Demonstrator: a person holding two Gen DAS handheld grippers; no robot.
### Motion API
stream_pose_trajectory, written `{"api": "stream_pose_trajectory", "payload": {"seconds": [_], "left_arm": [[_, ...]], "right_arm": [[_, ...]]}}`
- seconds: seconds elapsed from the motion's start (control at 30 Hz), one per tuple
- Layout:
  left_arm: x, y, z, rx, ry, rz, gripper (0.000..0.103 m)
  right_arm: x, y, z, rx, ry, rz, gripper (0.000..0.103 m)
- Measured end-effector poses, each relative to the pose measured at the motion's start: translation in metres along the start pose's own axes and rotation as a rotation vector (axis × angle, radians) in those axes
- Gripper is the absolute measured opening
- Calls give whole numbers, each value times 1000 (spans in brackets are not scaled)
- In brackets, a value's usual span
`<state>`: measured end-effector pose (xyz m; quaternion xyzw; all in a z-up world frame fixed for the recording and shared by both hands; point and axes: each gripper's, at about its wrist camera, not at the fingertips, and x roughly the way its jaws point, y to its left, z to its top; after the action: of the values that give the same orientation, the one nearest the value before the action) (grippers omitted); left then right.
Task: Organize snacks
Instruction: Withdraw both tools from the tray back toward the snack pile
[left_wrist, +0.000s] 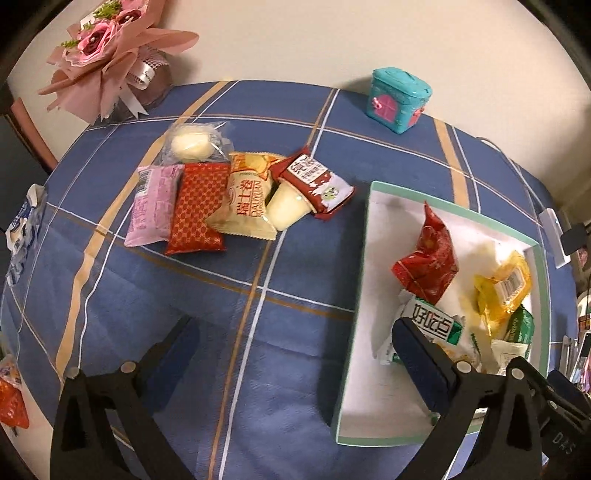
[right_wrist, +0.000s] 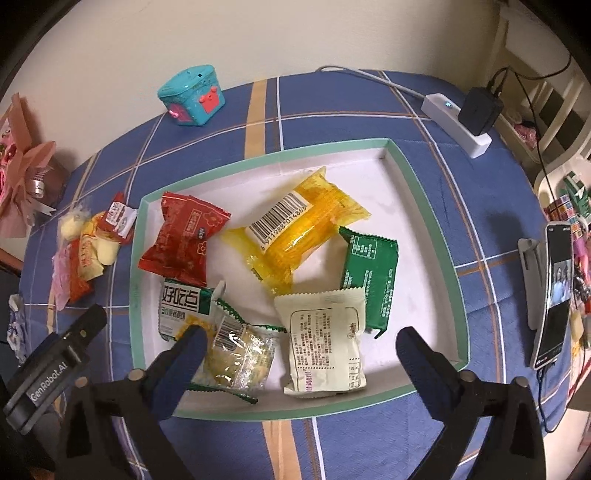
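In the right wrist view alone, a green packet (right_wrist: 369, 280) lies fully visible.

Pink bouquet (left_wrist: 110, 48), teal toy box (left_wrist: 400, 99), power strip (right_wrist: 458, 123), phone (right_wrist: 556, 295).

Six snack packets (right_wrist: 295, 236) lie in the tray (right_wrist: 428, 206); perhaps six more (left_wrist: 229, 192) beside it.

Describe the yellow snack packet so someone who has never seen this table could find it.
Find the white shallow box with the mint-green rim on the blue plaid tablecloth. Near its middle lies the translucent yellow packet, the only yellow wrapper, with a white barcode label.
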<state>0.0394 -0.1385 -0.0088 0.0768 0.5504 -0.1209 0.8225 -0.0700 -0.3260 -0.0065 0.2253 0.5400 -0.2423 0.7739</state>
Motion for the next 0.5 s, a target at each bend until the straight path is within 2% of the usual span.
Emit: {"api": "stream_pose_trajectory", "payload": {"seconds": [0.5], "left_arm": [[11, 12, 3, -6, 53, 9, 103]], "right_arm": [[5, 2, 1, 12, 23, -19, 103]]}}
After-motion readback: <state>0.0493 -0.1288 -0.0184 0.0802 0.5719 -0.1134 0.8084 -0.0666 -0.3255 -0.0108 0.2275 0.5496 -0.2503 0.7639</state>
